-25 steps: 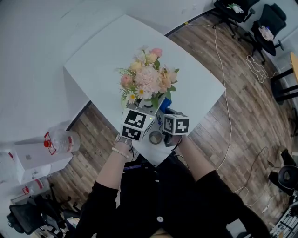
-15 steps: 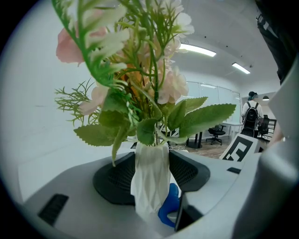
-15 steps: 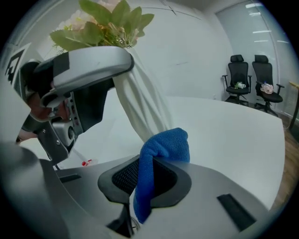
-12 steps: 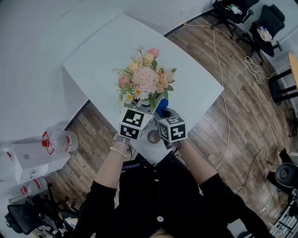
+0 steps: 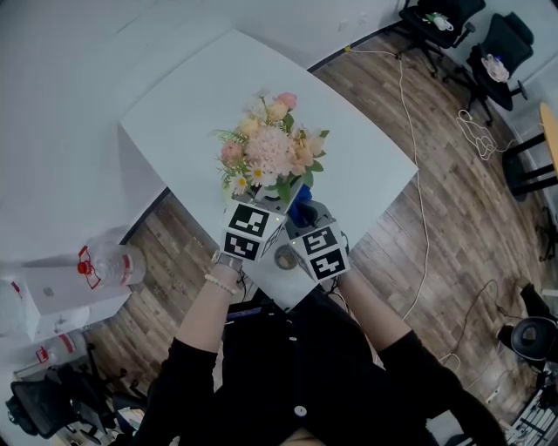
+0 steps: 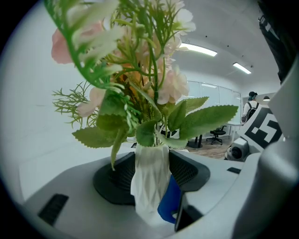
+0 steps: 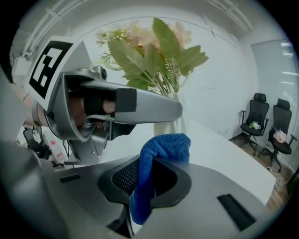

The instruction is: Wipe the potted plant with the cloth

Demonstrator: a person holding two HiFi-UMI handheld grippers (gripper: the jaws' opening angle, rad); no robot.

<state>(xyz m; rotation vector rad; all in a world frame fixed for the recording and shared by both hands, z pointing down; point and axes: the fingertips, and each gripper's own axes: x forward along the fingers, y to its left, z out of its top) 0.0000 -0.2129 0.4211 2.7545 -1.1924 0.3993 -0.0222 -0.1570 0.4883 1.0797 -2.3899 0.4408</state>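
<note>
- The left tool (image 6: pixel 152 179) has its jaws clamped on the white faceted pot (image 6: pixel 149 161) of the potted plant (image 5: pixel 272 150), a pad on each side, and the pot is upright.
- The plant stands on the white desk (image 5: pixel 200 96), toward the desk's 6 o'clock corner in the head view, with pink and peach blooms above fanned green leaves.
- The right tool (image 7: pixel 148 184) is closed on the blue cloth (image 7: pixel 164 145), which bulges out in front of the pads.
- The cloth sits at 4 o'clock of the blooms, just beside the pot; contact cannot be told.
- Both tools sit side by side at 6 o'clock of the plant.
- Office chairs (image 5: pixel 436 17) stand at 1 o'clock on the wooden floor (image 5: pixel 453 218).
</note>
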